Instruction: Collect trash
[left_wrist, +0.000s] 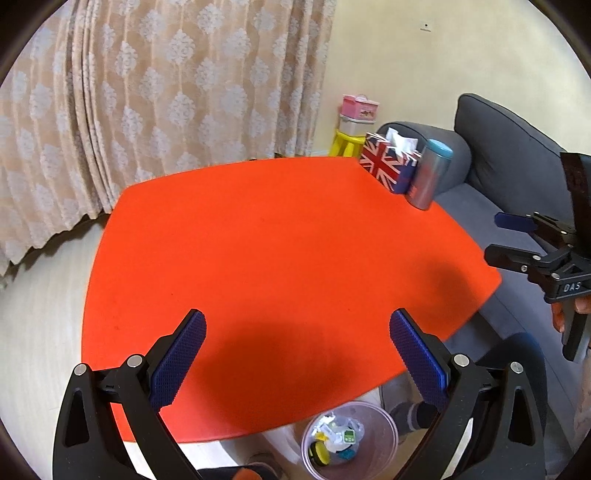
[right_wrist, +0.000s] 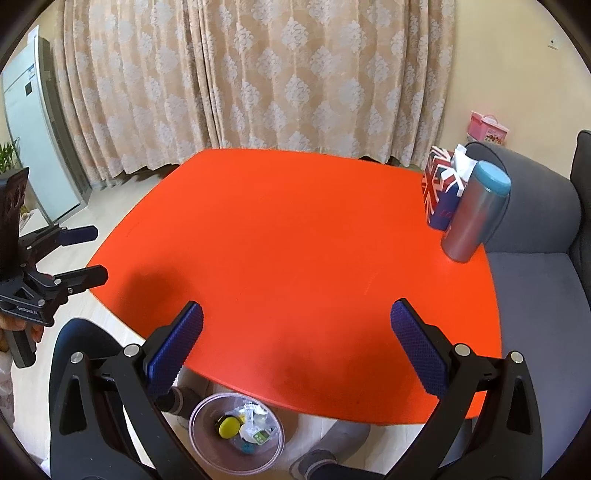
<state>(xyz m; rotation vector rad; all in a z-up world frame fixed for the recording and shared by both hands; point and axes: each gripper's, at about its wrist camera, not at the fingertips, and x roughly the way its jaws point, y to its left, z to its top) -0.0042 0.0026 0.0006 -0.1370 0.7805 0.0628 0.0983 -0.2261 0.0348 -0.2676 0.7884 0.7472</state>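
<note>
Table: orange tabletop (left_wrist: 280, 240), bare across its middle.
Sofa: grey (right_wrist: 535, 280), beside the table.
Trash bin: clear bin (right_wrist: 201, 448) on the floor under the near edge, wrappers and a yellow lid (right_wrist: 228, 426) inside.
Far corner: Union Jack tissue box (left_wrist: 388, 162) touching a teal-capped tumbler (left_wrist: 432, 173).
Left gripper (left_wrist: 297, 363): spread wide, holding nothing.
Right gripper (right_wrist: 295, 354): spread wide, holding nothing.

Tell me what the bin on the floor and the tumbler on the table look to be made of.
Bin: seemingly thin clear plastic with a pinkish tint; the trash inside shows through its wall.
Tumbler: probably brushed metal, with a dull grey sheen and soft reflections; its light blue lid looks like matte plastic.
</note>
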